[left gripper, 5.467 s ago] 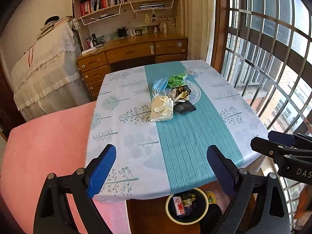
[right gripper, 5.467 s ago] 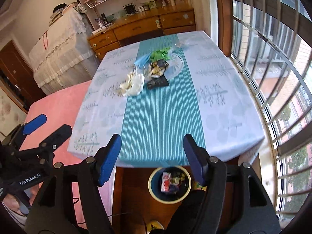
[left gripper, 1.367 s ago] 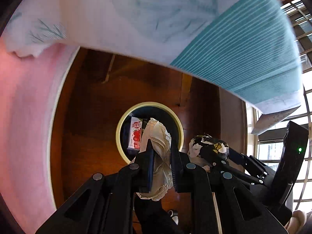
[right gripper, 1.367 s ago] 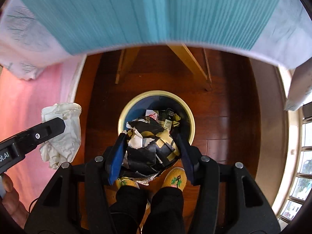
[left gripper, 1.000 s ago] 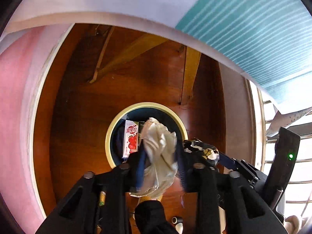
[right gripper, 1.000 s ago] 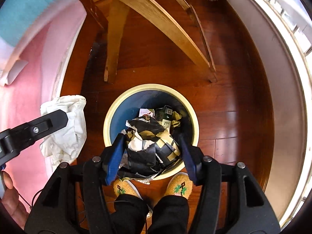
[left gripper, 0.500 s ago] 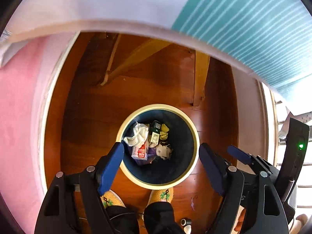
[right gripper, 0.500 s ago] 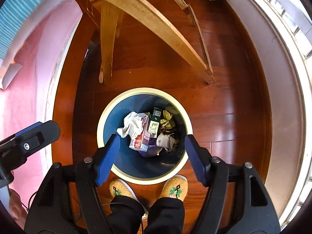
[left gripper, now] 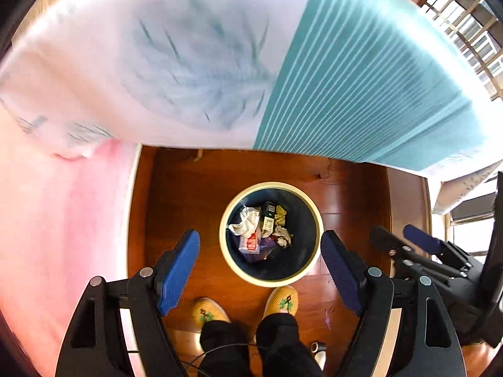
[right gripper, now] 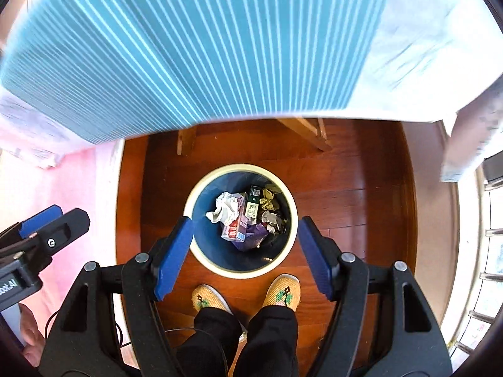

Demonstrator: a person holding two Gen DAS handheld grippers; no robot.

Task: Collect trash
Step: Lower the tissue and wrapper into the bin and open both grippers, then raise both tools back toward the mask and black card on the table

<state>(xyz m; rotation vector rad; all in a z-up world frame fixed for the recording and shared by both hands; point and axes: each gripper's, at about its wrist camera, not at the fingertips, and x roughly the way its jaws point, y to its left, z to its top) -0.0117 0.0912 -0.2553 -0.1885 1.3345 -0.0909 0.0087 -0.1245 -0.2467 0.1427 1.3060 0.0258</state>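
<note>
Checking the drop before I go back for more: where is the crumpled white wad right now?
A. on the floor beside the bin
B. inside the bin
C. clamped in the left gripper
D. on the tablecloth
B: the crumpled white wad lies inside the bin among the other trash, and both grippers are open and empty.

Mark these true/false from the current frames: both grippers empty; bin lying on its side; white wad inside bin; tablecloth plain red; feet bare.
1. Left gripper and right gripper are open and empty. True.
2. The bin lies on its side. False: it stands upright on the floor.
3. A white wad lies in the bin. True.
4. The tablecloth is plain red. False: teal stripes and white.
5. The feet are bare. False: yellow slippers.
</note>
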